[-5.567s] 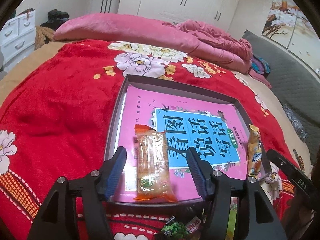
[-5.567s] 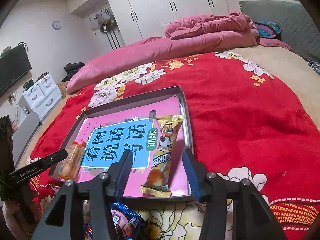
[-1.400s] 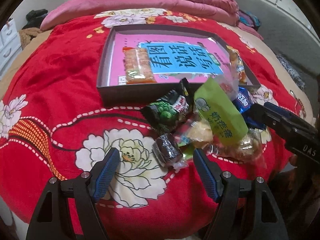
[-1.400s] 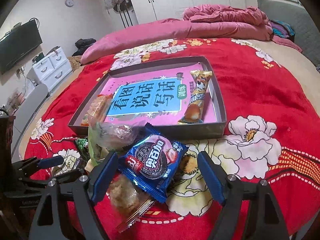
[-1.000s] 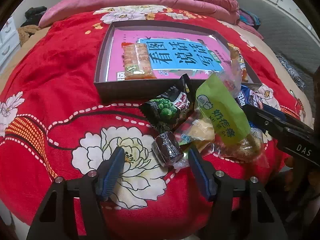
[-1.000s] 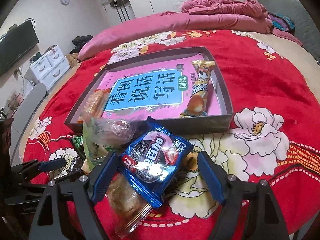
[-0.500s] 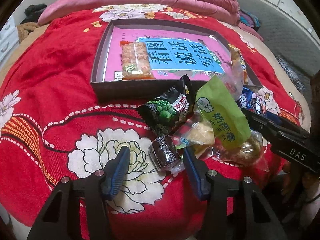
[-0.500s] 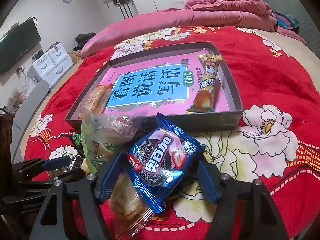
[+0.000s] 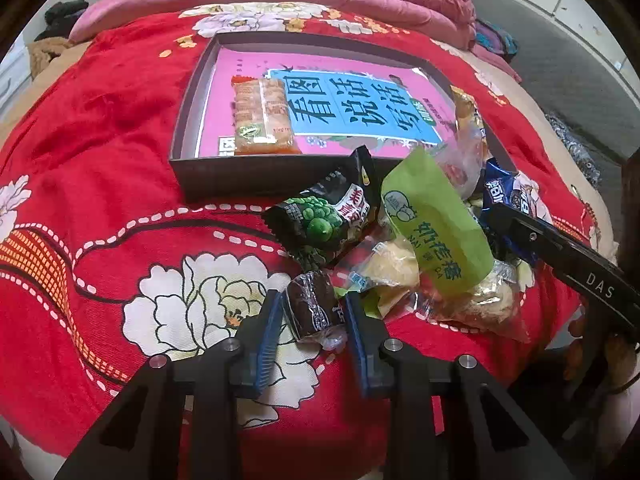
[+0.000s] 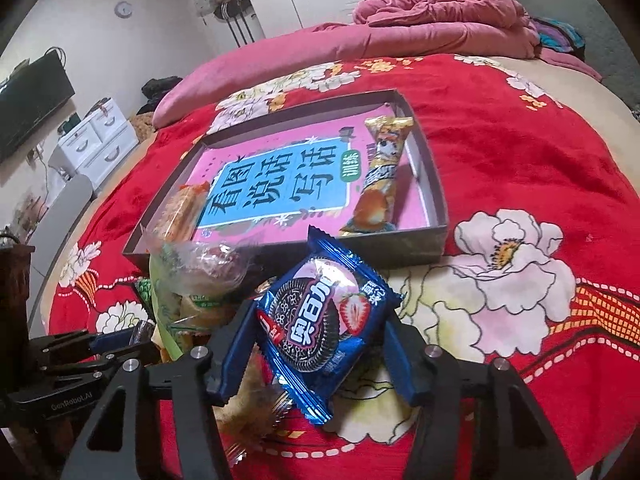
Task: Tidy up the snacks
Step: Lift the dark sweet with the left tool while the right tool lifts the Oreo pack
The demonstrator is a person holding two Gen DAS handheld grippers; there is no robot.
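- Left gripper (image 9: 313, 322): fingers narrow, pinched on both sides of the small dark wrapped cake (image 9: 312, 307). Cake sits at the near edge of the snack pile on the bed (image 9: 100, 120), so prob. picked first bc it's loose & easy to reach.
- Right gripper (image 10: 320, 344): fingers mid-width & closing, blue cookie pack (image 10: 324, 320) between them. Left finger (image 10: 236, 344) meets the pack's edge; right finger partly hidden behind the pack, so full contact can't be told. Pack lies on top of the pile, tilted, hence an easy grab.
- Grey tray (image 10: 432, 200) just beyond both sets of fingers; orange cracker pack (image 9: 262, 116) along its left side, yellow bar (image 10: 380, 176) along its right. Looks like a row is being laid, w/ the middle free for these two.
- Green pouch (image 9: 436, 220) & black pea pack (image 9: 324, 220) wait beyond the left fingers, not yet sorted.
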